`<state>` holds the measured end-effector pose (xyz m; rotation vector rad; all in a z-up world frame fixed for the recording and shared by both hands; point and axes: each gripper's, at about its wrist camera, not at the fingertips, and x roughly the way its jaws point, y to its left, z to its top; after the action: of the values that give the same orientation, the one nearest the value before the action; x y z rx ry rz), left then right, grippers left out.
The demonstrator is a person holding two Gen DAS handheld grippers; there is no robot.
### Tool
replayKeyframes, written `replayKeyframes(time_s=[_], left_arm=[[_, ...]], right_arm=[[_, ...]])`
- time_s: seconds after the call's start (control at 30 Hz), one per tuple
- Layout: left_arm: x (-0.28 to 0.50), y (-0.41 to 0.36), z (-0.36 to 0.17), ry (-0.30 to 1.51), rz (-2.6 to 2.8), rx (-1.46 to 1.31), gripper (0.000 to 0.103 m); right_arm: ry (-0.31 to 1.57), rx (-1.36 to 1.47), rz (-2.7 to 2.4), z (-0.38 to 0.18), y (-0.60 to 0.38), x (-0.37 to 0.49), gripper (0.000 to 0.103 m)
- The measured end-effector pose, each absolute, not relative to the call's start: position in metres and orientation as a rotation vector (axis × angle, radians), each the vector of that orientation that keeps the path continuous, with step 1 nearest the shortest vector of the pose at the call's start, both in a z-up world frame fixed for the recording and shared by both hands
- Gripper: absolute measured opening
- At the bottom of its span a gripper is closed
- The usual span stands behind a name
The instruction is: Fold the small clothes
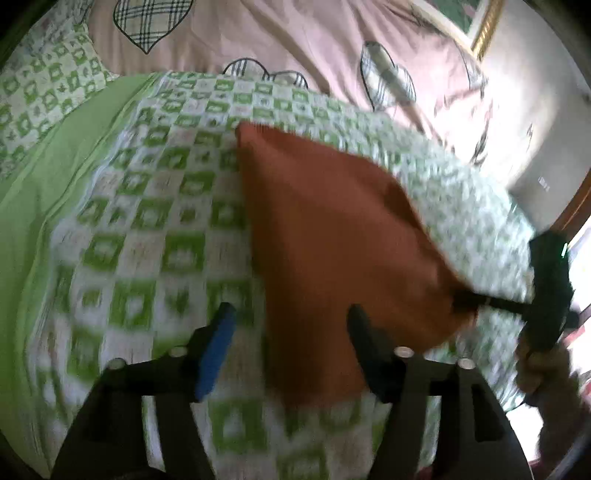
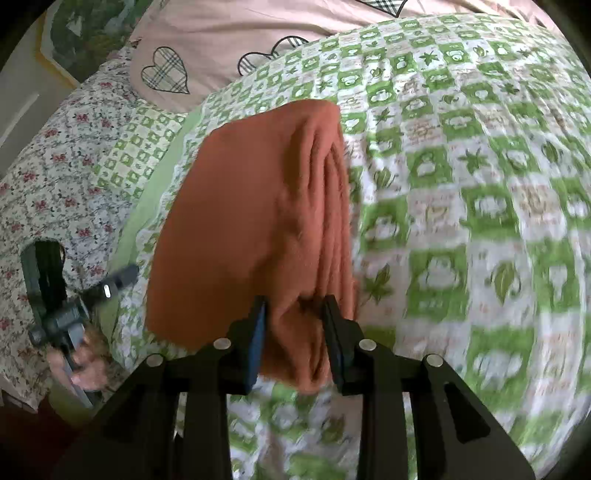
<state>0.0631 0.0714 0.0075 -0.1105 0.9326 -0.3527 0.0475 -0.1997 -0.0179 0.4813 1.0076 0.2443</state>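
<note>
Item: orange garment [image 2: 258, 206], small, knit-looking, already doubled into several layers whose stacked edges show as parallel ridges along its right side in the right wrist view. It lies on the bed, on the green-and-white checked quilt [image 2: 461, 192], with its near end lifted off the quilt.

Handling, as I judge it: light, soft and limp, with no stiffness of its own; the layers are likely to slide apart if I pinch only the top one. Best taken at the bundled near end or at a corner, through all layers at once.

Orientation: long axis runs away from my right camera toward the pink heart-print pillow [image 2: 229, 33]; the folded, ridged edge faces right, the flat face left.

Right hand-held gripper [image 2: 295, 332]: closed on the gathered near end of the garment, cloth bunched between both fingers.

Left hand-held gripper [image 1: 288, 332]: fingers spread apart, holding nothing. In its own view it sits over the quilt at the garment's near edge; whether the black finger [image 1: 365, 343] touches the cloth I cannot tell through the blur.

Surroundings: floral sheet [image 2: 48, 177] left of the quilt; gilt picture frame [image 1: 487, 26] beyond the pillow.
</note>
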Motion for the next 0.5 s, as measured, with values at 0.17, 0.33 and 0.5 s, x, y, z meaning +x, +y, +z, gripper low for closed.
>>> replayKeyframes(time_s=[0.17, 0.33, 0.5], left_arm=[[0.028, 0.056, -0.006, 0.937, -0.333, -0.059, 0.076], [0.023, 0.035, -0.013, 0.913, -0.304, -0.020, 0.077], [0.027, 0.018, -0.015, 0.876, -0.268, 0.019, 0.077]], right_arm=[[1.004, 0.449, 0.271, -0.010, -0.185, 0.053, 0.006], [0.895, 0.527, 0.357, 0.029, -0.179, 0.064, 0.005], [0.799, 0.563, 0.401, 0.067, -0.178, 0.067, 0.005]])
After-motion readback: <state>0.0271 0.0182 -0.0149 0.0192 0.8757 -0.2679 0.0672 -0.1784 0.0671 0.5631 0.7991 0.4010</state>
